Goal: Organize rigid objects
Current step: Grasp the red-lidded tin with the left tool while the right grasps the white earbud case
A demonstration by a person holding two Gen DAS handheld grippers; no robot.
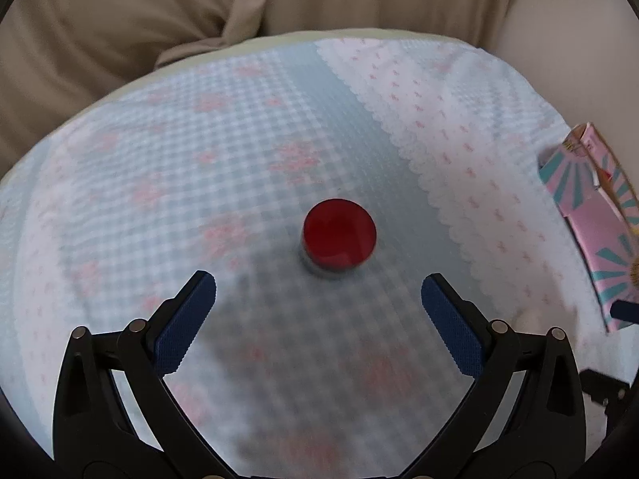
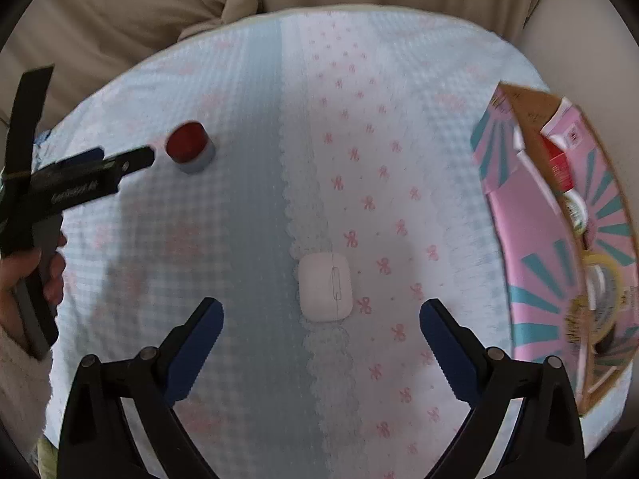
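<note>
A small jar with a red lid (image 1: 339,238) stands on the patterned cloth just ahead of my left gripper (image 1: 318,294), which is open and empty. The jar also shows in the right wrist view (image 2: 189,152), with the left gripper's fingers (image 2: 135,161) just left of it. A white earbud case (image 2: 325,286) lies on the cloth just ahead of my right gripper (image 2: 321,315), which is open and empty. A pink and teal cardboard box (image 2: 559,239) at the right holds several items.
The cloth (image 2: 247,119) covers a round cushion-like surface, with beige fabric (image 1: 120,20) behind it. The box's edge shows at the right of the left wrist view (image 1: 595,215). A hand (image 2: 24,279) holds the left gripper's handle.
</note>
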